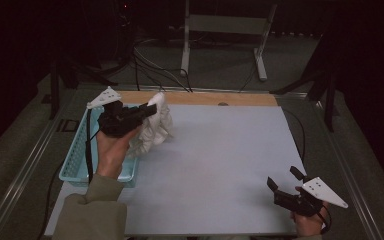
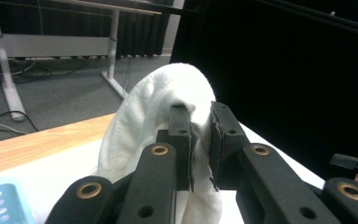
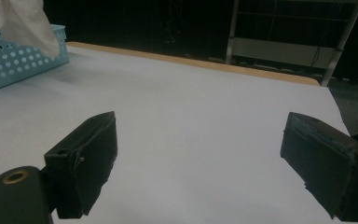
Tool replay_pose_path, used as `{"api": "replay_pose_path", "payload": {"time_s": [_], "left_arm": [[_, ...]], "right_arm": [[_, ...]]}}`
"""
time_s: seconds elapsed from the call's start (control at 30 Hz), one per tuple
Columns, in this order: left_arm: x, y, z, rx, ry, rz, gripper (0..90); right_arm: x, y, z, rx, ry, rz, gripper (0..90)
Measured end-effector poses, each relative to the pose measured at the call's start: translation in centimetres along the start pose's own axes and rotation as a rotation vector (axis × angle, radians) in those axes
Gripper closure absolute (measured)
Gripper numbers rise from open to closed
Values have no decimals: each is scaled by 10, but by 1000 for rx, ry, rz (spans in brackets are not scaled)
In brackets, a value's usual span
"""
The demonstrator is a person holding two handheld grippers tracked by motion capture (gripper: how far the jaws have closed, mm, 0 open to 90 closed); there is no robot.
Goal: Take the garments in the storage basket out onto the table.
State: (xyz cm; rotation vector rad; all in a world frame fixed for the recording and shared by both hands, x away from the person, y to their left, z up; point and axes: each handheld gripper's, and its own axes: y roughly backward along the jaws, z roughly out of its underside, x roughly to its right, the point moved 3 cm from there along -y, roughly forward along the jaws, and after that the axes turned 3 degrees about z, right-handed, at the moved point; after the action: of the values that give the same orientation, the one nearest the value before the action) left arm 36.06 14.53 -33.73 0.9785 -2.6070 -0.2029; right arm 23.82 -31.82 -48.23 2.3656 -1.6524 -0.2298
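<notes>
A white towel [image 1: 156, 127] hangs bunched from my left gripper [image 1: 152, 108], raised beside the light blue basket [image 1: 75, 167] at the table's left. In the left gripper view the two black jaws pinch a fold of the white towel [image 2: 168, 88], my left gripper [image 2: 199, 112] shut on it. My right gripper [image 1: 283, 178] hovers over the near right corner of the white table top [image 1: 220, 160], jaws spread wide with nothing between them. In the right gripper view my right gripper [image 3: 205, 140] looks across bare table, with a towel [image 3: 14, 21] corner and the basket [image 3: 23, 63] at the upper left.
A wooden strip [image 1: 205, 98] runs along the table's far edge. Behind it on the floor stand a white metal frame [image 1: 225, 30] and loose cables [image 1: 150, 70]. The room around the table is dark.
</notes>
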Motion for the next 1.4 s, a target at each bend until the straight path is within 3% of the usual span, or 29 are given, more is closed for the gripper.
{"api": "replay_pose_path", "payload": {"time_s": [0.63,1.4], "left_arm": [[22,-29,-5,-9,-18,58,815],[31,-47,1,-46,-42,81,815]], "right_arm": [[0,0,0,1,0,-4,109],[0,0,-1,4,1,-4,109]]}}
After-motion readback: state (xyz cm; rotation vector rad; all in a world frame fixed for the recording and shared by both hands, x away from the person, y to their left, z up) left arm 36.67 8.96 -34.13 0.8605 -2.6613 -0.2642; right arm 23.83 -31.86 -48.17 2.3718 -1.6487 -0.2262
